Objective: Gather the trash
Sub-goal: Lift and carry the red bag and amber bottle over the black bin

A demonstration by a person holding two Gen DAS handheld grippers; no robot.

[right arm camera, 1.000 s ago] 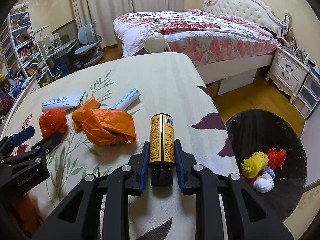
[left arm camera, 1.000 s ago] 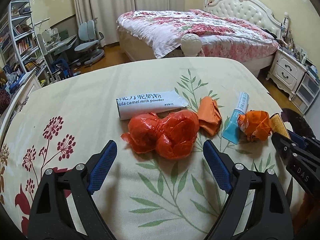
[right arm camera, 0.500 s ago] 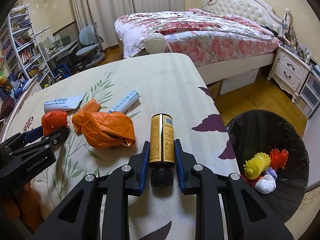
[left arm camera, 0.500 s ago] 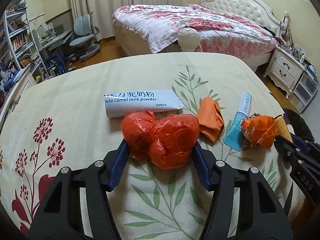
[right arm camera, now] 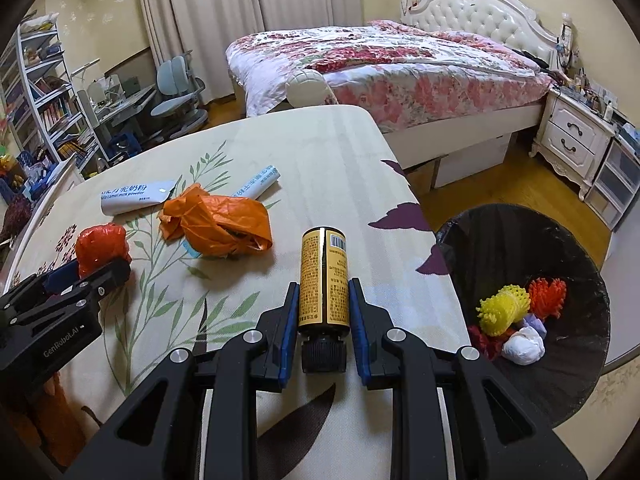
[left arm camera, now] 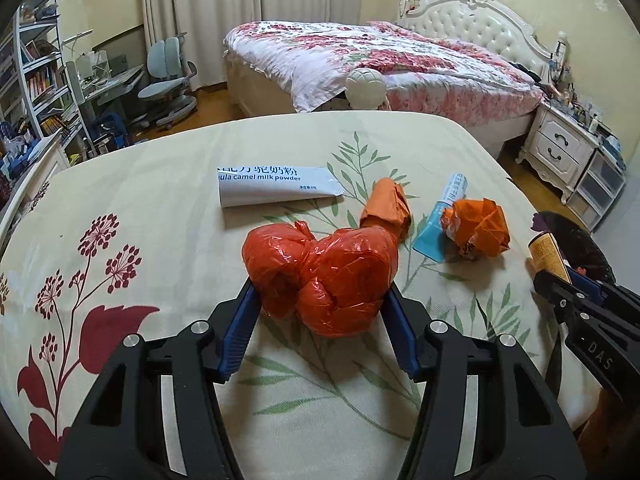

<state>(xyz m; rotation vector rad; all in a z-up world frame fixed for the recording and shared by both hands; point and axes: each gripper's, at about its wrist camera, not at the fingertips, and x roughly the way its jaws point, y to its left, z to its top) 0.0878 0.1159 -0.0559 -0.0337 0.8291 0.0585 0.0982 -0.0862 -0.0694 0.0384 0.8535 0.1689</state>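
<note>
A knotted red plastic bag point(left arm camera: 324, 276) lies on the flowered tablecloth point(left arm camera: 160, 184), and my left gripper point(left arm camera: 320, 292) is shut on it, both blue pads pressing its sides. My right gripper point(right arm camera: 324, 290) is shut on a yellow-labelled bottle point(right arm camera: 323, 264) with a black cap, held just above the table near its right edge. From the right wrist view the left gripper point(right arm camera: 100, 276) shows at the left with the red bag point(right arm camera: 102, 242) at its tips. The black bin point(right arm camera: 520, 248) stands on the floor just right of the table.
A white milk-powder sachet point(left arm camera: 276, 190), a folded orange wrapper point(left arm camera: 386, 210), a blue-and-white tube point(left arm camera: 444, 216) and a crumpled orange bag point(left arm camera: 476, 228) lie on the cloth. The bin holds several yellow, orange and white scraps. A bed, nightstand and desk chairs stand beyond.
My left gripper moved forward around the red bag and its jaws closed onto it. The right gripper kept its grip on the bottle and shifted slightly toward the bin.
</note>
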